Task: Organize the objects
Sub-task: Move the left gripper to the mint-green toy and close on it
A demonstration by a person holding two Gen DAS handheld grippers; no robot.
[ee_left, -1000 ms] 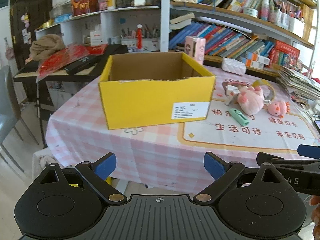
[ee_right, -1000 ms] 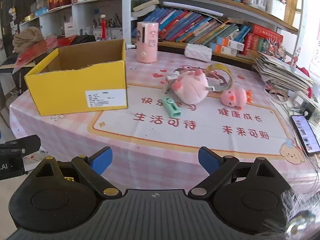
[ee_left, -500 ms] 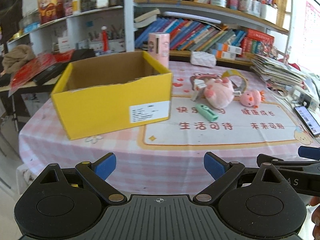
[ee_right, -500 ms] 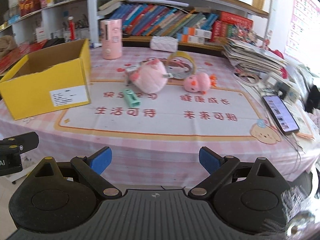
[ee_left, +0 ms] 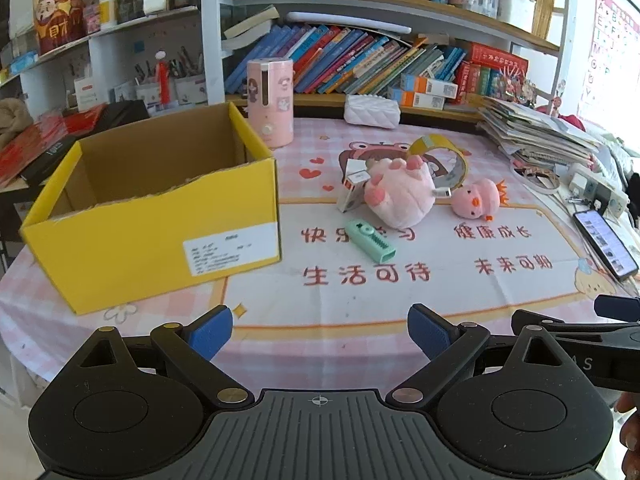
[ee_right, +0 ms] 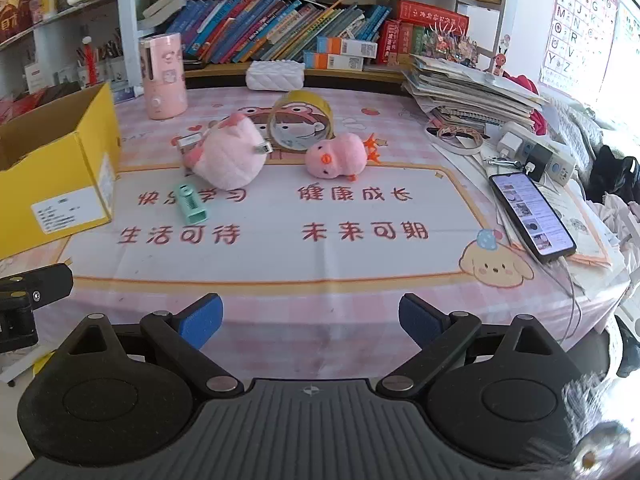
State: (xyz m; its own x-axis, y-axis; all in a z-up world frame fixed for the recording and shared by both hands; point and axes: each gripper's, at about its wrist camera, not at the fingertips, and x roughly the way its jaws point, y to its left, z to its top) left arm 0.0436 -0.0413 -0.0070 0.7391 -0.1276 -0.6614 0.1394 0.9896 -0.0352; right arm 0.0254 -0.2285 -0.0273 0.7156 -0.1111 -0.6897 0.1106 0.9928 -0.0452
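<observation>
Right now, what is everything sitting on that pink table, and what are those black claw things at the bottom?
yellow cardboard box: one, open, table's left.
mint green plastic cutter: one, lying right of the box.
large pink plush toy: one, table centre.
small pink plush chick: one, right of the large plush.
yellow tape roll: one, behind the plushes.
pink cylindrical container: one, upright, behind the box.
black smartphone: one, screen lit, right edge.
left gripper: black, blue pads, open, empty.
right gripper: same, open, empty.

Bright daylight pouring in from the right, blown-out glare near the wall poster [ee_right: 576, 20], soft faint shadows on the tablecloth [ee_right: 280, 264], bookshelves [ee_left: 380, 4] bowed by fisheye, edges slightly soft
</observation>
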